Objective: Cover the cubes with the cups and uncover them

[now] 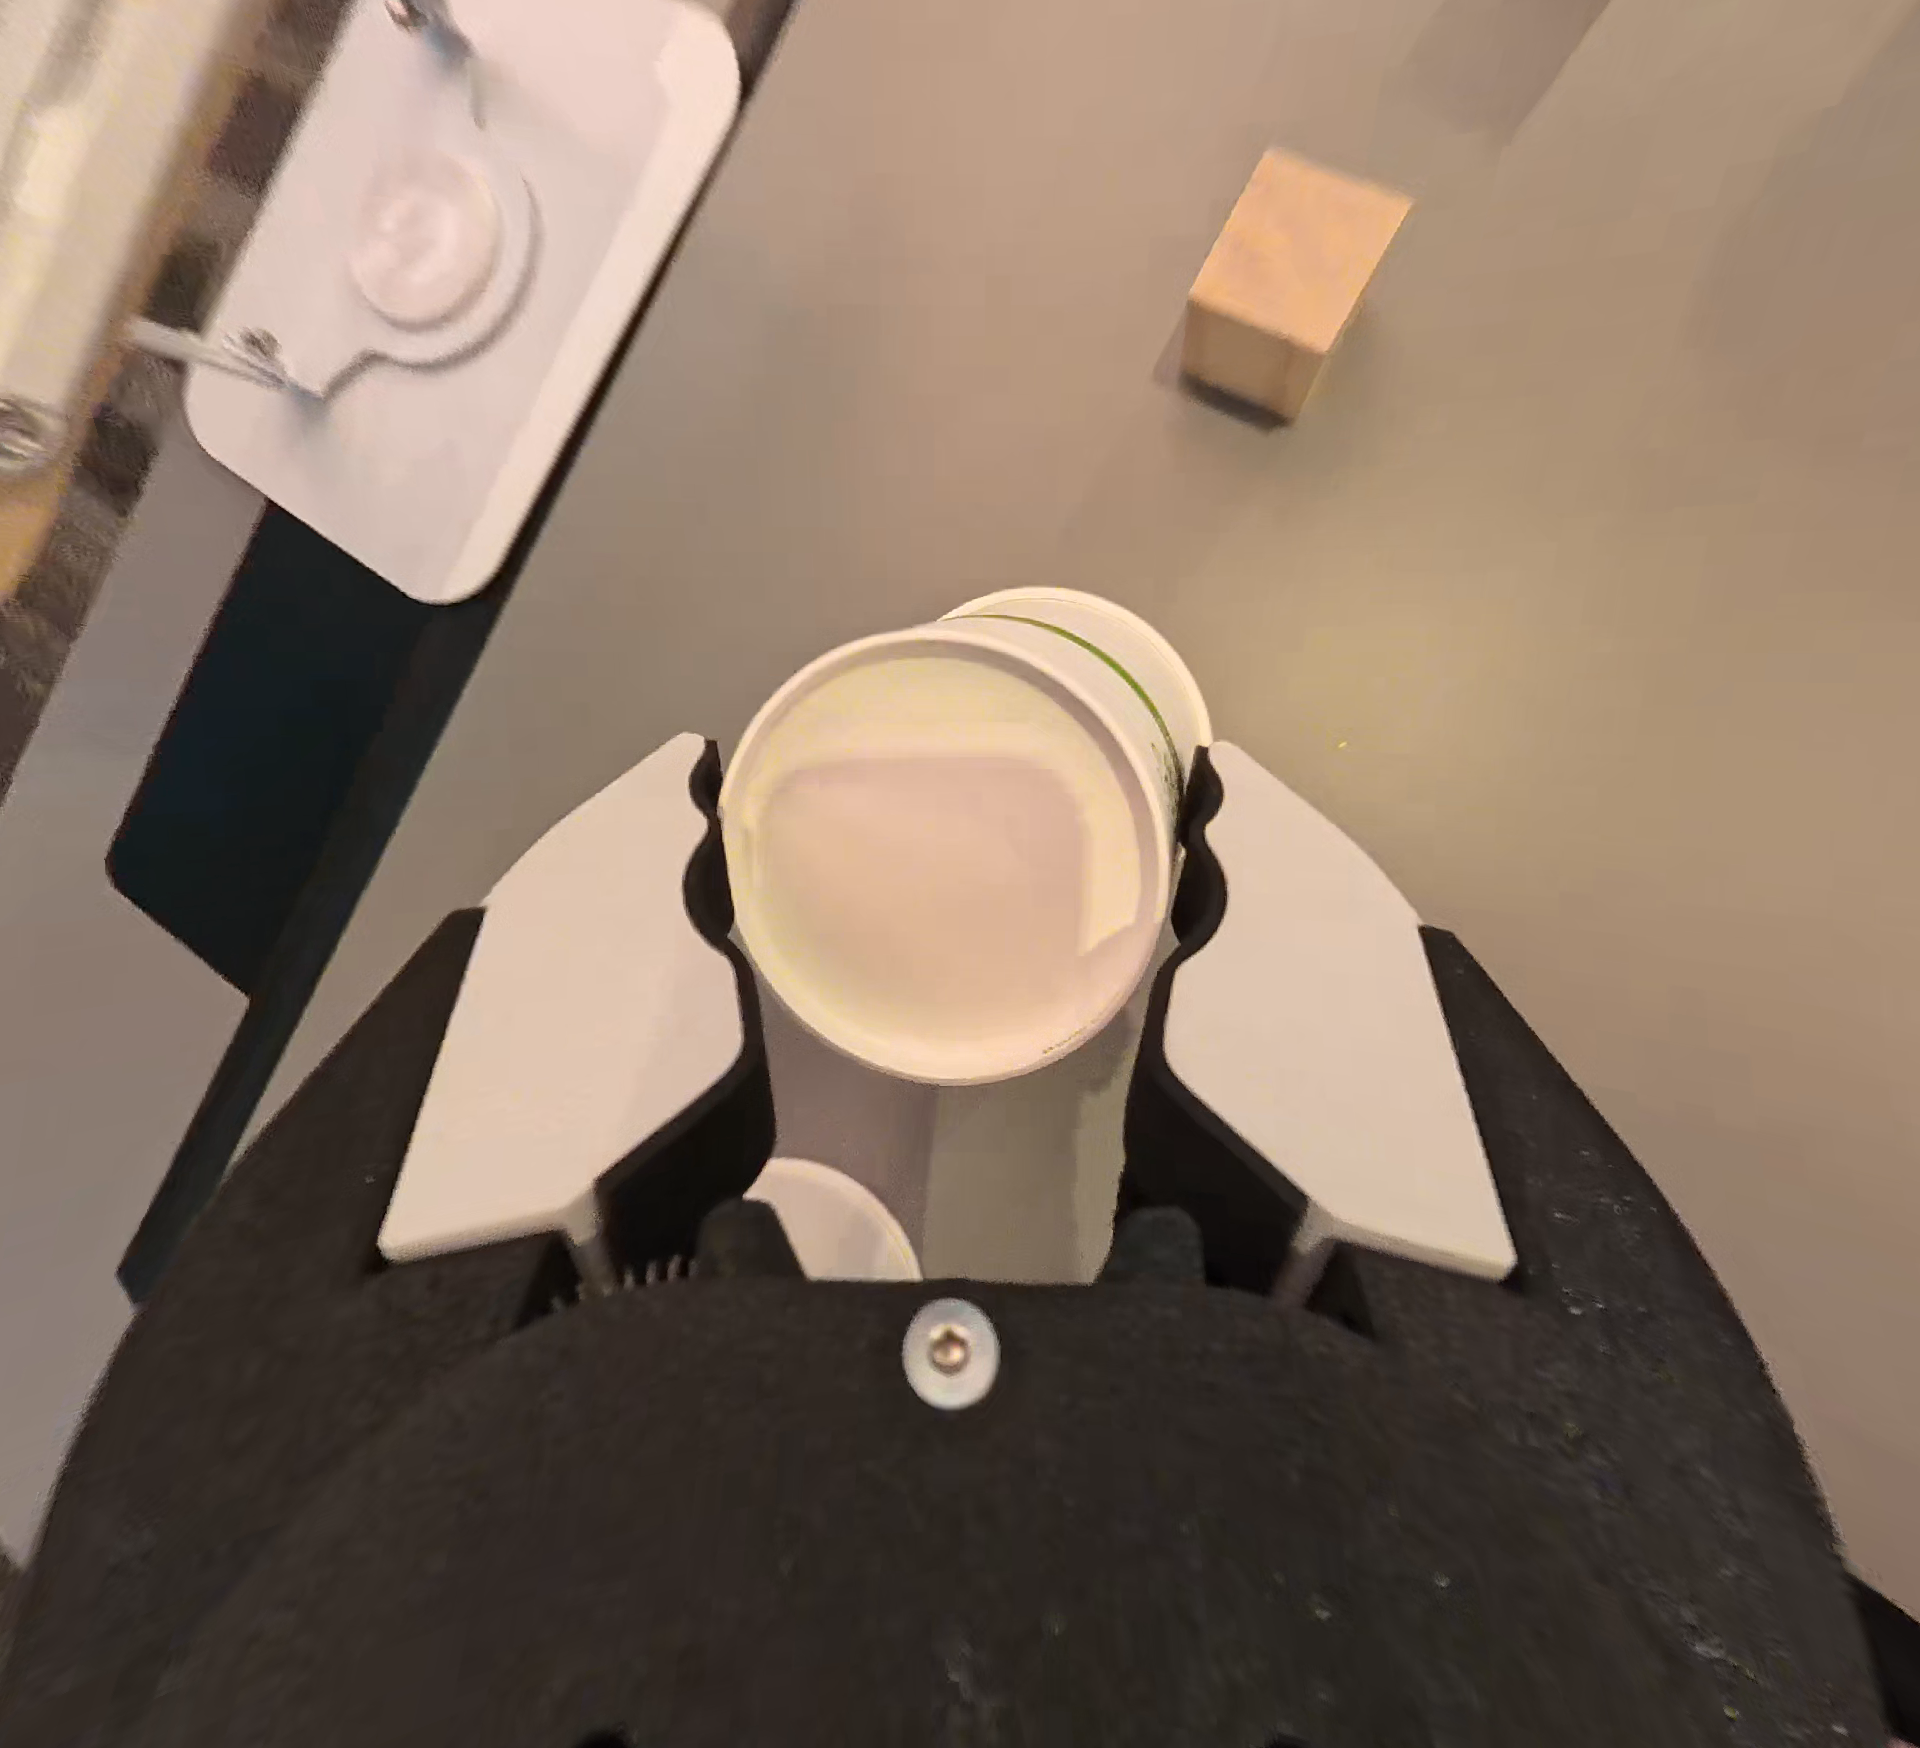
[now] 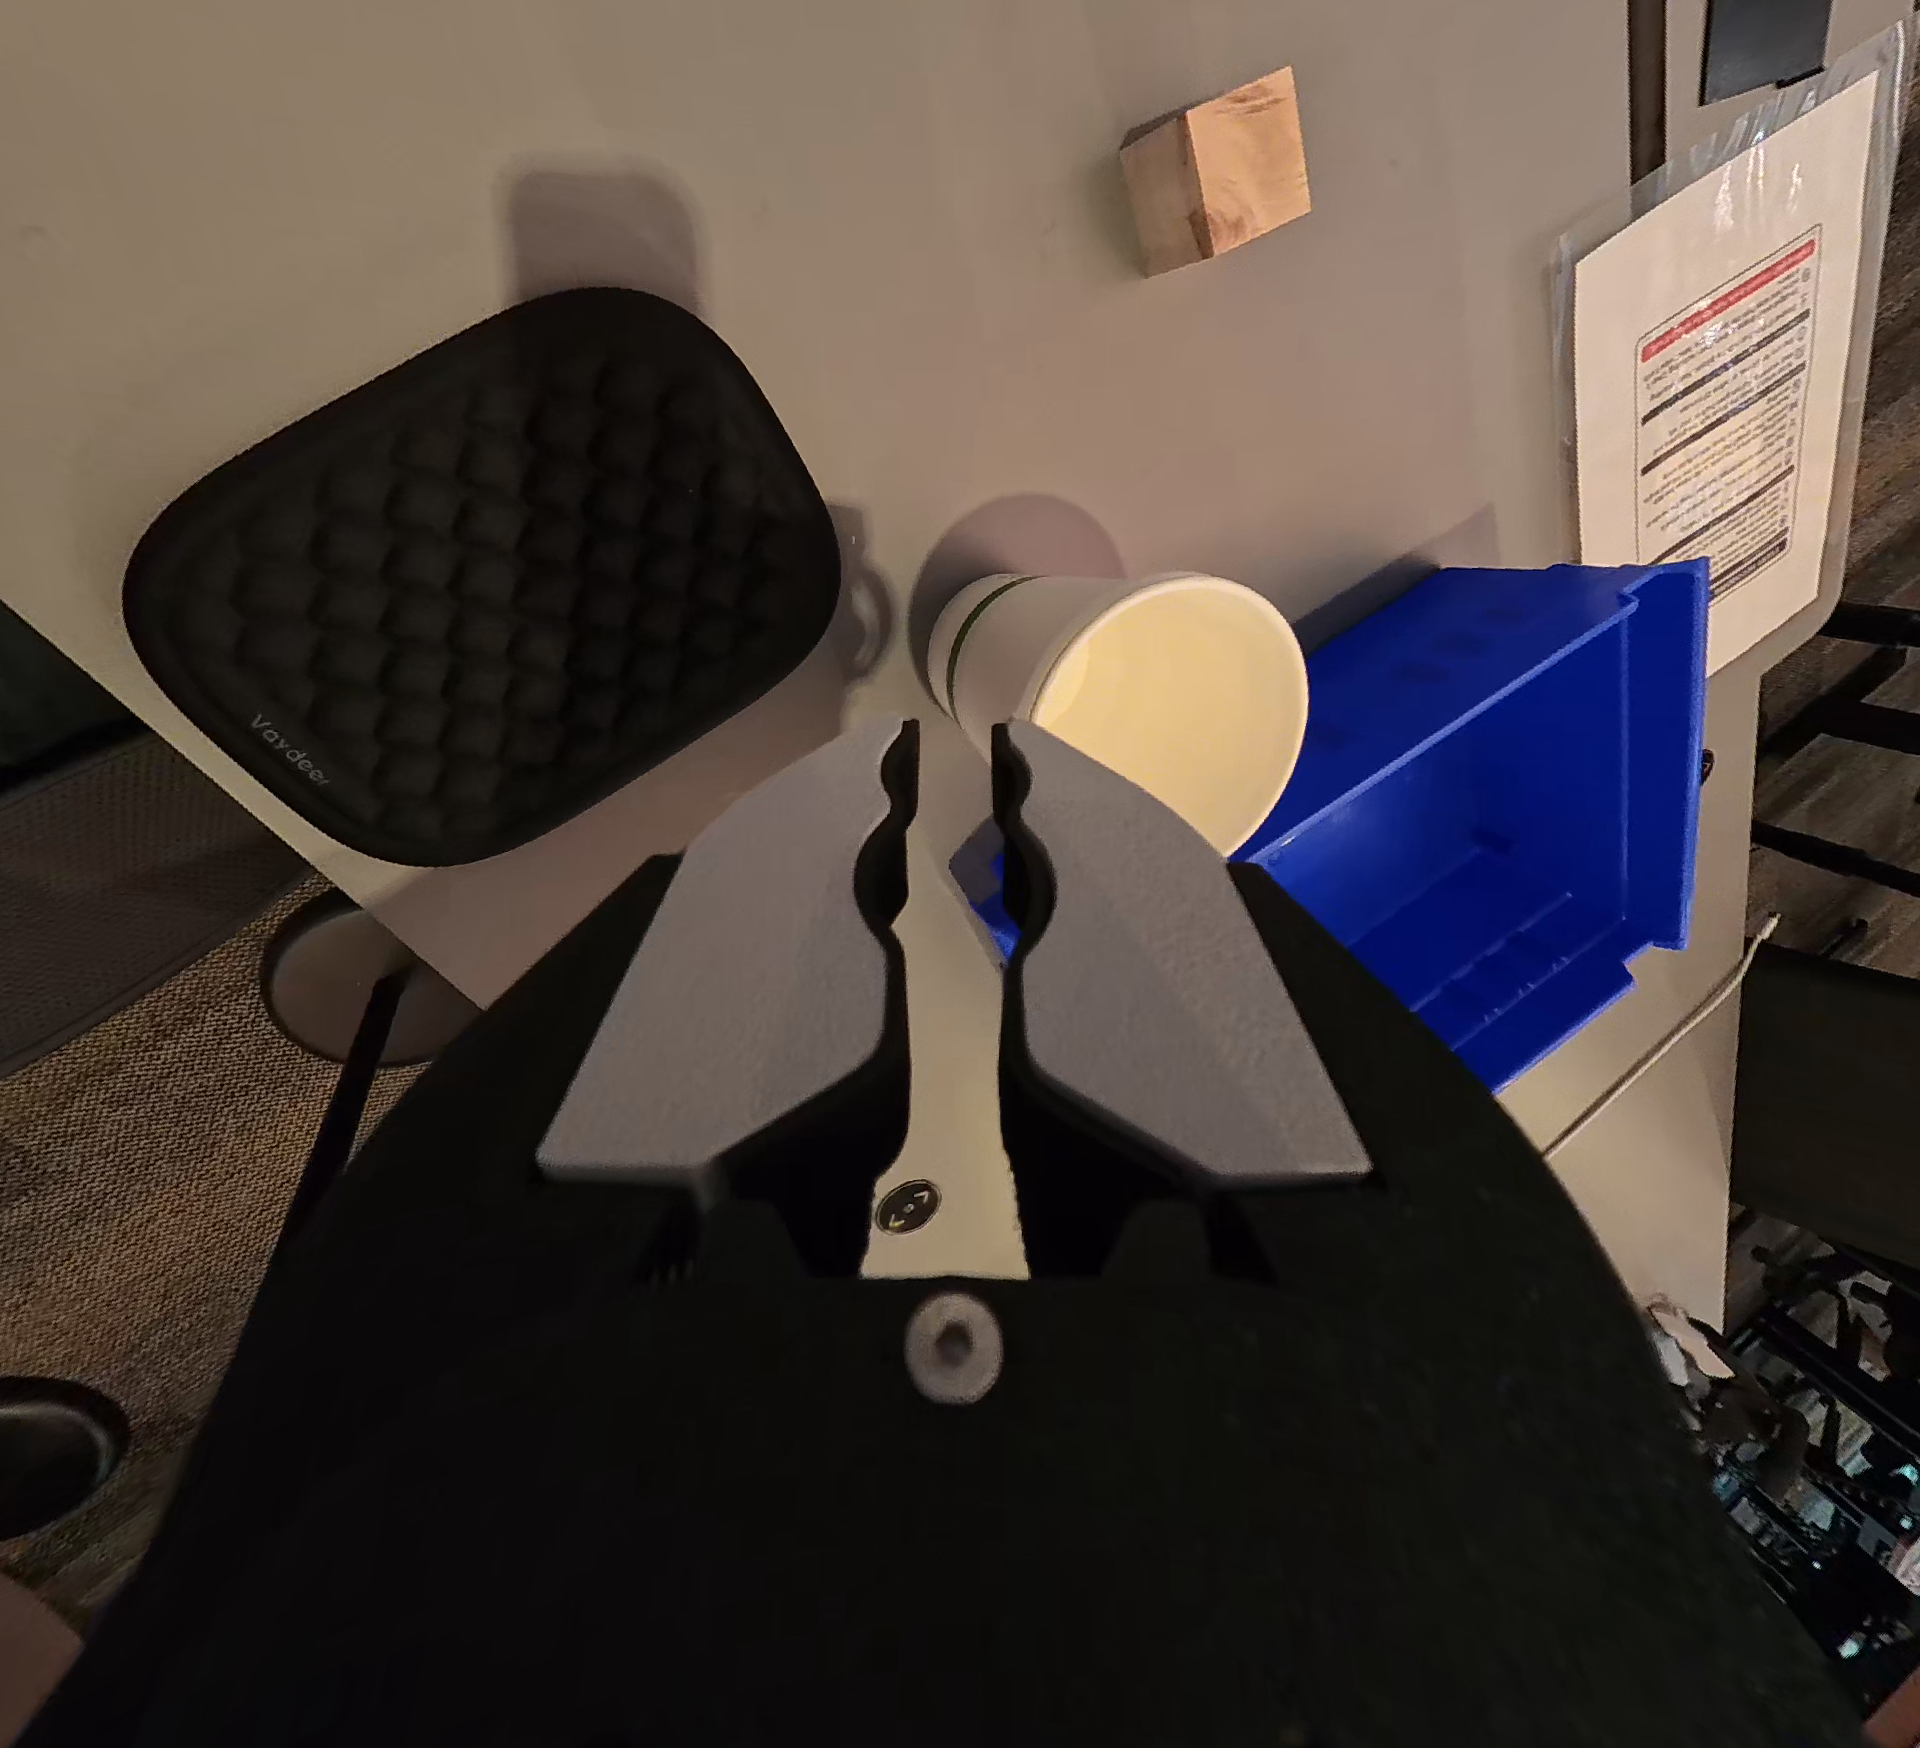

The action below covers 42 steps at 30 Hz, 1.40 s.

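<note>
White paper cup (image 1: pixel 951 851) w/ a green stripe sits between the left gripper (image 1: pixel 951 815) fingers, base toward the camera, mouth pointing away and down at the grey table (image 1: pixel 987 244). Both black pads press its sides, so that claw is clamped on it, spread about a cup's width. A wooden cube (image 1: pixel 1294 285) stands ahead and to the right, well apart from the cup, w/ bare tabletop between them. Table edge runs diagonally on the left; a white flat base (image 1: pixel 468 244) lies beyond it.

Right gripper (image 2: pixel 954 753) holds nothing: fingers nearly together, only a narrow slit between the pads. A second paper cup (image 2: pixel 1122 690) stands just ahead of its tips, mouth up, touching a blue bin (image 2: pixel 1507 805) at the right. A black padded cushion (image 2: pixel 478 566) lies left; another wooden block (image 2: pixel 1216 171) is farther off, open table around it. A laminated sheet (image 2: pixel 1714 420) sits at the right edge.
</note>
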Each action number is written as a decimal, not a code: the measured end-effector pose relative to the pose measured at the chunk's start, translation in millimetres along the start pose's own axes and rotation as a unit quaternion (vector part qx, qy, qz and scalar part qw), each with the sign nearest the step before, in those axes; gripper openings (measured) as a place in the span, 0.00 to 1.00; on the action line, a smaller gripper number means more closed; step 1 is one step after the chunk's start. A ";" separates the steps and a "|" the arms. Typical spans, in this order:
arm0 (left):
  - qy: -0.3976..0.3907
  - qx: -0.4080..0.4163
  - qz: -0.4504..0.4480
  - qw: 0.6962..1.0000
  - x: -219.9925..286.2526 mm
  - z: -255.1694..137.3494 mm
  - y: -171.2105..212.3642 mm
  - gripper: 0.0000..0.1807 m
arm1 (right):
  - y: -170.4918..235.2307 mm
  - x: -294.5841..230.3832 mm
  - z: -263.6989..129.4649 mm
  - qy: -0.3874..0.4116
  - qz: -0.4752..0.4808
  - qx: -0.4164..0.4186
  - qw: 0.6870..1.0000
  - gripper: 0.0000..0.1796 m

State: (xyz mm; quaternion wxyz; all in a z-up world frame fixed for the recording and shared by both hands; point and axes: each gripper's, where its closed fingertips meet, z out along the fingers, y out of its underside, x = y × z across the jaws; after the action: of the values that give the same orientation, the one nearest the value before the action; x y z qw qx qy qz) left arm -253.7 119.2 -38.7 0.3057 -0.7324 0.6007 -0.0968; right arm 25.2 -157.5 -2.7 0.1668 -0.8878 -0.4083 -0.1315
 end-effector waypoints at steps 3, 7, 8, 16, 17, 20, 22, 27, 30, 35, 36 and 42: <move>0.012 0.106 -0.003 0.994 2.9 -35.9 -27.1 0.46 | -7.4 2.5 -3.2 0.011 0.002 0.019 1.000 0.07; 0.052 0.292 -0.010 0.955 19.0 -99.2 -76.7 0.46 | -50.0 7.3 -17.5 0.040 0.012 0.129 0.991 0.07; 0.067 0.331 -0.010 0.941 25.7 -113.4 -87.4 0.46 | -66.0 7.0 -22.4 0.041 0.022 0.168 0.985 0.07; 0.141 0.383 0.044 0.912 86.2 -137.6 -121.0 0.46 | -194.5 -37.9 -38.5 -0.214 0.199 0.453 0.842 0.20; 0.145 0.379 0.049 0.913 91.6 -135.8 -122.7 0.46 | -202.5 -38.3 -31.4 -0.224 0.220 0.464 0.828 0.21; 0.150 0.369 0.065 0.915 103.2 -131.5 -125.0 0.46 | -213.6 -35.1 -11.5 -0.214 0.241 0.485 0.813 0.24; 0.138 0.360 0.076 0.920 103.9 -127.4 -123.8 0.46 | -215.9 -38.4 -9.0 -0.233 0.242 0.492 0.803 0.24; 0.139 0.367 0.073 0.917 102.2 -129.5 -125.4 0.46 | -213.3 -37.5 -14.9 -0.246 0.243 0.501 0.793 0.24; 0.142 0.370 0.074 0.915 102.4 -132.4 -124.6 0.46 | -210.5 -37.9 -16.4 -0.243 0.239 0.499 0.797 0.24; 0.143 0.374 0.079 0.913 104.2 -136.0 -124.1 0.46 | -209.9 -42.8 -15.4 -0.251 0.235 0.496 0.797 0.24; 0.142 0.372 0.082 0.914 104.5 -135.0 -123.5 0.46 | -209.6 -43.1 -13.7 -0.247 0.233 0.493 0.801 0.24; 0.137 0.372 0.078 0.915 101.5 -132.5 -124.3 0.46 | -211.1 -46.1 -13.9 -0.265 0.235 0.488 0.797 0.25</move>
State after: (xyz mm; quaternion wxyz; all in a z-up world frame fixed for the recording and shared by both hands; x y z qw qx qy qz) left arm -192.7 -8.6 113.7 0.4774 -0.4960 0.6124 -0.3886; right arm -167.7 -65.6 32.8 0.4892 -0.7573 -0.2253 0.3693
